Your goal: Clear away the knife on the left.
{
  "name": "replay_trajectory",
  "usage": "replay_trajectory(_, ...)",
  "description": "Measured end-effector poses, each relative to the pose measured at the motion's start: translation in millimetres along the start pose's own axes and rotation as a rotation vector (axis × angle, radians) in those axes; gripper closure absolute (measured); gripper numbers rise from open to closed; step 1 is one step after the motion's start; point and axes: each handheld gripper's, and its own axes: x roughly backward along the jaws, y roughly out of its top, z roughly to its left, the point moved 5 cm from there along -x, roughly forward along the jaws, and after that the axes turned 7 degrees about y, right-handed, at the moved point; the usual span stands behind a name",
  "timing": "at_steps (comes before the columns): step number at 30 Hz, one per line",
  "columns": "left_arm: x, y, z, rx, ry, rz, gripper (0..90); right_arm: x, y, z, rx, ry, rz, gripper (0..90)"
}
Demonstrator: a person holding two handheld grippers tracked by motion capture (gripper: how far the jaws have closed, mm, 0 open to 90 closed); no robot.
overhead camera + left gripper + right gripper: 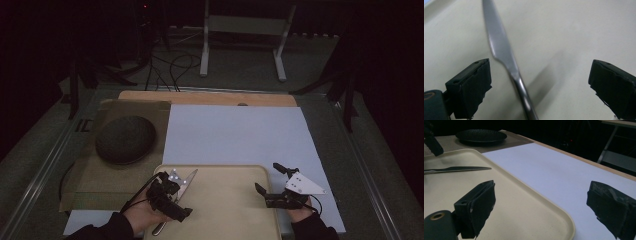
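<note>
**Steel knife loose on the tray, jaws wide around it**

Steel, thin and slick: we note a table knife (500, 47) lying flat on the beige tray (235, 210), near the tray's left edge, blade pointing toward its far left corner. We see the left gripper (540, 87) low over it, jaws spread wide, one on each side of the neck where blade meets handle, neither touching it.

Risks, as we judge them:
- A flat, low knife gives the pads little to bite; closing from above could skate it sideways or pinch only the tray.
- A grip at the narrow neck may let the knife pivot and droop.

The right gripper (274, 184) hangs at the tray's right edge, also spread wide and holding nothing, one jaw over the tray, the other over the white sheet (240, 135).

Containers: the tray carries only the knife. A dark plate (125, 139) sits on the brown mat (92, 175) beyond the tray's far left corner; we see nothing in it.
</note>
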Motion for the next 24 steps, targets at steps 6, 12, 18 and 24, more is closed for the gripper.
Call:
replay_trajectory(6,-0.4,14.3,7.0,-0.027,-0.019,-0.068,6.7,-0.2,0.1,0.0,-0.001,0.000,-0.001,8.0)
replay_trajectory(12,-4.2,30.4,17.7,-0.032,-0.024,-0.115,22.7,-0.1,0.1,-0.4,-0.005,-0.003,-0.004,8.0)
replay_trajectory(18,-12.2,43.3,28.4,-0.020,-0.032,-0.149,52.6,-0.5,-0.8,-0.8,-0.006,-0.001,-0.003,8.0)
replay_trajectory(24,-26.8,49.7,33.4,-0.014,-0.023,-0.154,79.7,-0.1,-0.8,-1.2,-0.011,-0.004,-0.007,8.0)
